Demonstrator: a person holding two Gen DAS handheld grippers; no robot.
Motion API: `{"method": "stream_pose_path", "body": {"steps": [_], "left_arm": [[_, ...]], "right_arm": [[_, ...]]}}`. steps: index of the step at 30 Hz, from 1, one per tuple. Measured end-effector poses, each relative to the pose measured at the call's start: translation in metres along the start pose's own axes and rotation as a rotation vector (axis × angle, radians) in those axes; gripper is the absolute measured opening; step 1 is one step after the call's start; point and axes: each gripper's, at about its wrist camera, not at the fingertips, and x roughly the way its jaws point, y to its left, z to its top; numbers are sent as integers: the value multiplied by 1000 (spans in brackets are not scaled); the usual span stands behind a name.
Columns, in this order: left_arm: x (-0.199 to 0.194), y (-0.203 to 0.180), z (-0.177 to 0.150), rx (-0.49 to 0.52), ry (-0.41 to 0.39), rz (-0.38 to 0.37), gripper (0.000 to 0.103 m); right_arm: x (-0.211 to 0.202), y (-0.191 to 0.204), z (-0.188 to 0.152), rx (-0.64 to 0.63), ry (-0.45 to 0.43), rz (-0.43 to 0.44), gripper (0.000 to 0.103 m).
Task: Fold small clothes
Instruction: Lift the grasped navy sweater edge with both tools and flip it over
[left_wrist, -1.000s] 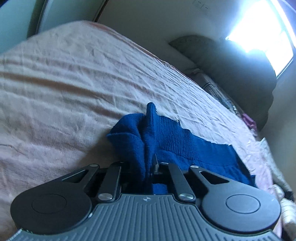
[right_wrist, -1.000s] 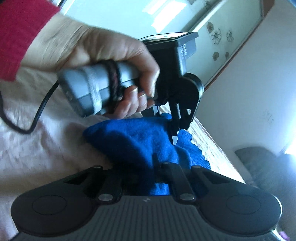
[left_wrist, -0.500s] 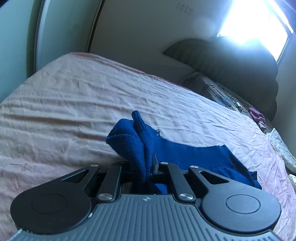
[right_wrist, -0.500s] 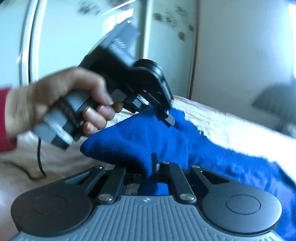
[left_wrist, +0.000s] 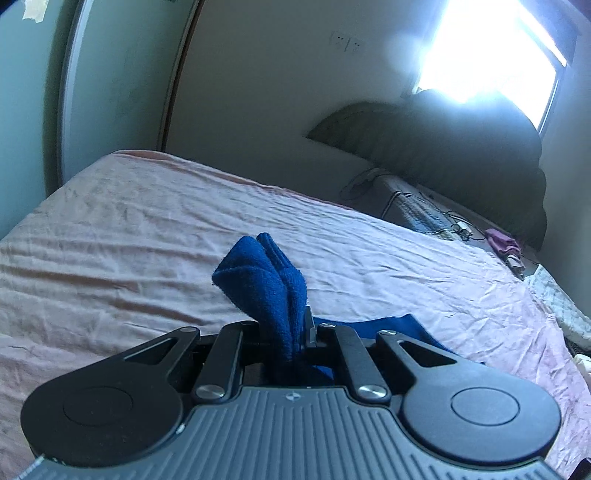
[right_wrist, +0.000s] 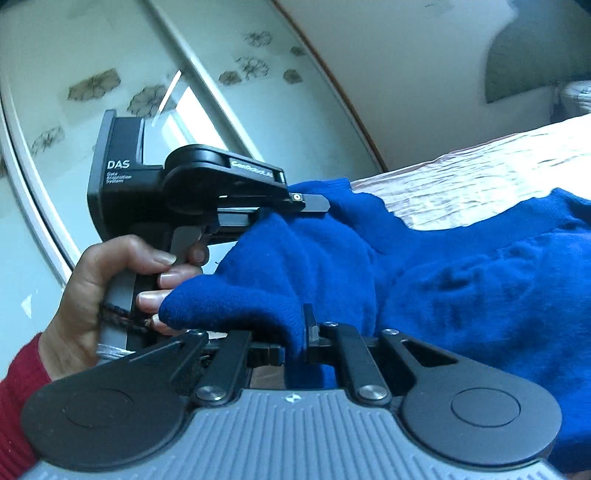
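A small blue knitted garment (right_wrist: 461, 280) is lifted off the pink bedsheet (left_wrist: 129, 258). My left gripper (left_wrist: 291, 332) is shut on a bunched corner of the blue garment (left_wrist: 266, 284), which sticks up past the fingers. My right gripper (right_wrist: 295, 332) is shut on another edge of the same cloth. In the right wrist view the left gripper (right_wrist: 314, 201) shows from the side, held by a hand (right_wrist: 110, 280) in a red sleeve, its fingers pinching the cloth's far edge. The garment hangs between both grippers and trails to the right over the bed.
The bed's wrinkled sheet (right_wrist: 498, 166) stretches ahead. Dark pillows (left_wrist: 461, 147) and a patterned cushion (left_wrist: 417, 214) lie at the headboard under a bright window (left_wrist: 491, 48). Small clothes (left_wrist: 502, 247) sit at the bed's far right. A sliding mirrored door (right_wrist: 92, 74) stands left.
Both grippers rose with the blue garment, lifting more of it off the sheet. The right gripper rolled strongly, and the left gripper now shows level in its view.
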Motion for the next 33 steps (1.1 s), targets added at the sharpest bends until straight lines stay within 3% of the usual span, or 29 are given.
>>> {"method": "stream_pose_path", "body": {"steps": [33], "left_arm": [[44,-137,-23,176,34,-50,9]], "right_arm": [[-96,-63,-6,112,-120,-165,7]]}}
